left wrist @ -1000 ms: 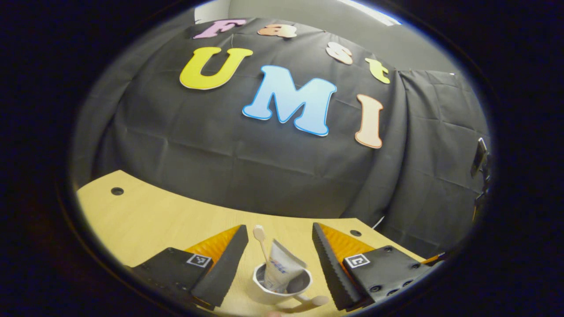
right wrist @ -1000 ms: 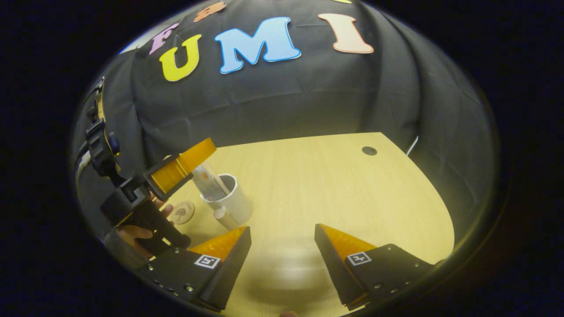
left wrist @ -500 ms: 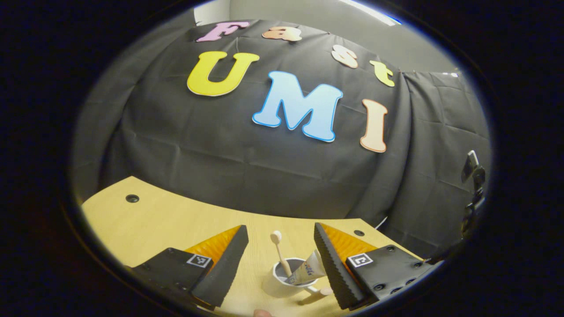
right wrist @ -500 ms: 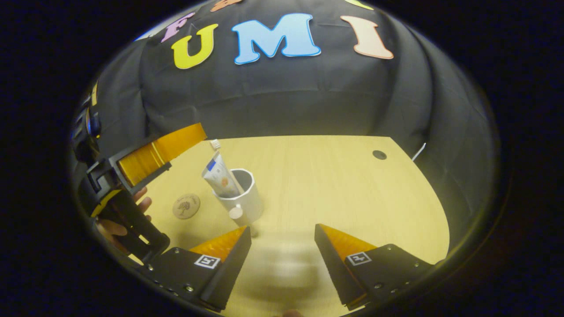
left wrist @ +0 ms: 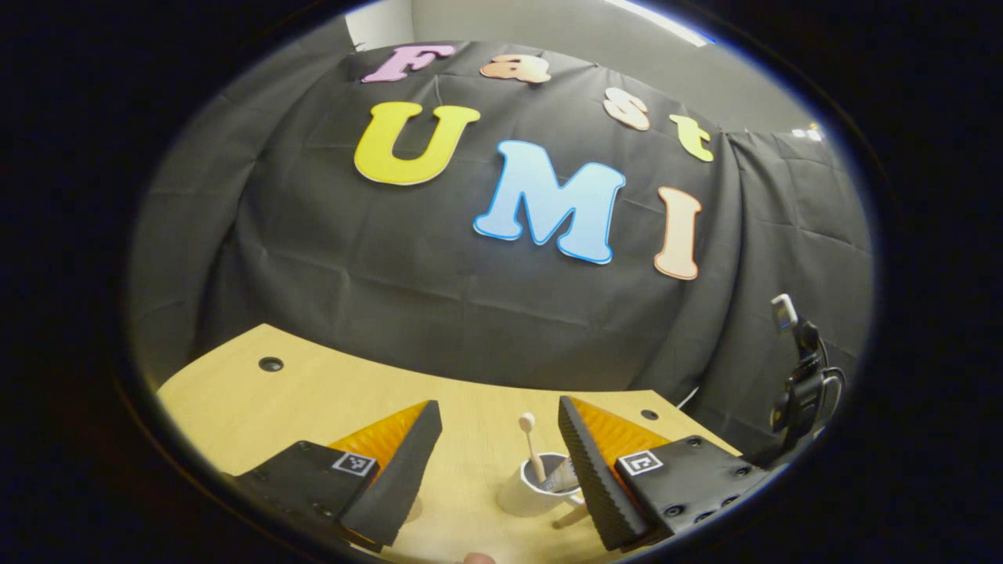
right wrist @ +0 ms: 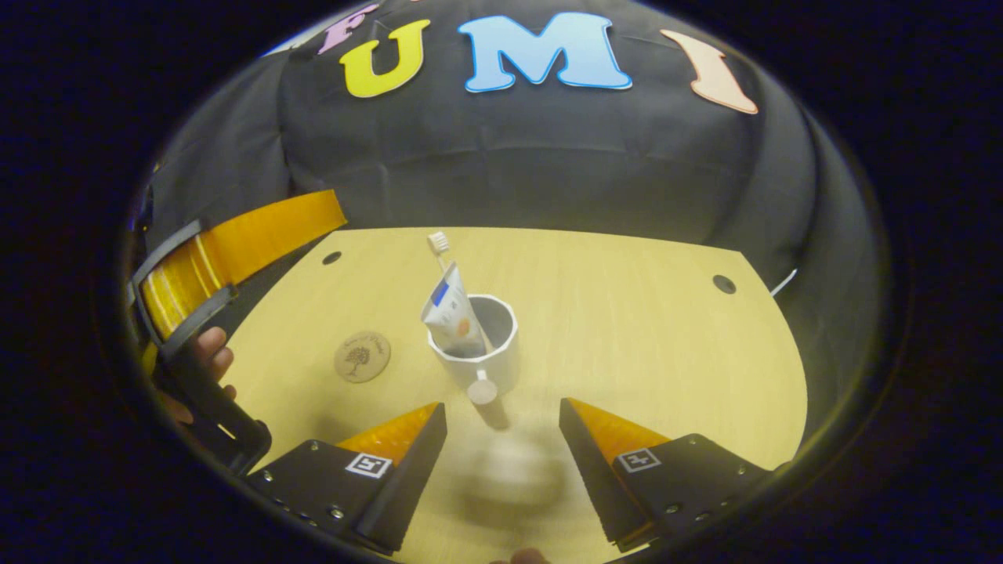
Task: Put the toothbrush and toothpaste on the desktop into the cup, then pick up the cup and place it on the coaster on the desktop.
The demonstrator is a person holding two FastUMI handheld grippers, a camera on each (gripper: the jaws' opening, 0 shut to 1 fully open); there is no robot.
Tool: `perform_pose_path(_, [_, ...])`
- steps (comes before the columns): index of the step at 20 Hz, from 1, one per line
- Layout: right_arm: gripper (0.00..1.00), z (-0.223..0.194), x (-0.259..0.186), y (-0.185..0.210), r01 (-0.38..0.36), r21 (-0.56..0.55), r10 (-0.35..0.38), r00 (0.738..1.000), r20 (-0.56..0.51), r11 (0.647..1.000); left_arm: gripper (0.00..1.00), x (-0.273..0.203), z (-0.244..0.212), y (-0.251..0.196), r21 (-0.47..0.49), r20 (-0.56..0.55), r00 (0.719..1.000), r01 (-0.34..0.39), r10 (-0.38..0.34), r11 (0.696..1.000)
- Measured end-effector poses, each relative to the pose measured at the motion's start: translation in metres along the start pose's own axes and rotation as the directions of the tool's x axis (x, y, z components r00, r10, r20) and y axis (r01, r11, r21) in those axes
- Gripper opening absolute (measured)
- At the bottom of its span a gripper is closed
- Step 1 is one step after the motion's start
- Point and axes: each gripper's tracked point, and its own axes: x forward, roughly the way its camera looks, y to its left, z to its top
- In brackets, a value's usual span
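**Cup loaded, move to the coaster not yet made**

The first stage is judged complete: the toothbrush (right wrist: 439,244) and the toothpaste (right wrist: 450,312) are seen standing together inside the cup (right wrist: 479,350), both leaning toward its left rim in the right gripper view; the cup itself rests on the desktop (right wrist: 627,329), with its stubby handle pointed toward the camera; the coaster (right wrist: 362,356) lies bare just to the cup's left, apart from it, so the lift and placement are reckoned as what is left. The right gripper (right wrist: 501,423) is held spread wide, nothing between its fingers, the cup ahead of the gap and untouched; the left gripper (left wrist: 498,440) is likewise spread wide and empty, the cup (left wrist: 534,495) being seen beyond it near its right finger; whether that finger touches the cup cannot be told.
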Motion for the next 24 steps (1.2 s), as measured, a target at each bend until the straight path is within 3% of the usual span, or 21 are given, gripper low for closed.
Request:
perform_pose_path(9, [0.89, 0.000, 0.038, 0.008, -0.023, -0.092, 0.011, 0.991, -0.133, 0.995, 1.00, -0.034, -0.009, 0.055, -0.070, -0.050, 0.992, -0.121, 0.118, 0.990])
perform_pose_path(10, [0.89, -0.002, 0.042, 0.010, -0.029, -0.100, 0.013, 0.987, -0.160, 0.995, 0.96, -0.038, -0.009, 0.059, -0.074, -0.053, 0.990, -0.133, 0.129, 0.988])
perform_pose_path(11, [0.89, -0.004, 0.046, 0.010, -0.037, -0.105, 0.017, 0.983, -0.183, 0.994, 1.00, -0.040, -0.009, 0.062, -0.078, -0.054, 0.989, -0.139, 0.135, 0.987])
perform_pose_path(12, [0.89, -0.004, 0.047, 0.011, -0.046, -0.108, 0.022, 0.978, -0.209, 0.993, 0.96, -0.043, -0.010, 0.065, -0.082, -0.058, 0.988, -0.145, 0.141, 0.986])
perform_pose_path(24, [0.90, -0.026, 0.087, 0.012, -0.060, -0.099, 0.012, 0.906, -0.424, 0.993, 0.96, -0.068, -0.024, 0.095, -0.093, -0.099, 0.971, -0.225, 0.216, 0.970])
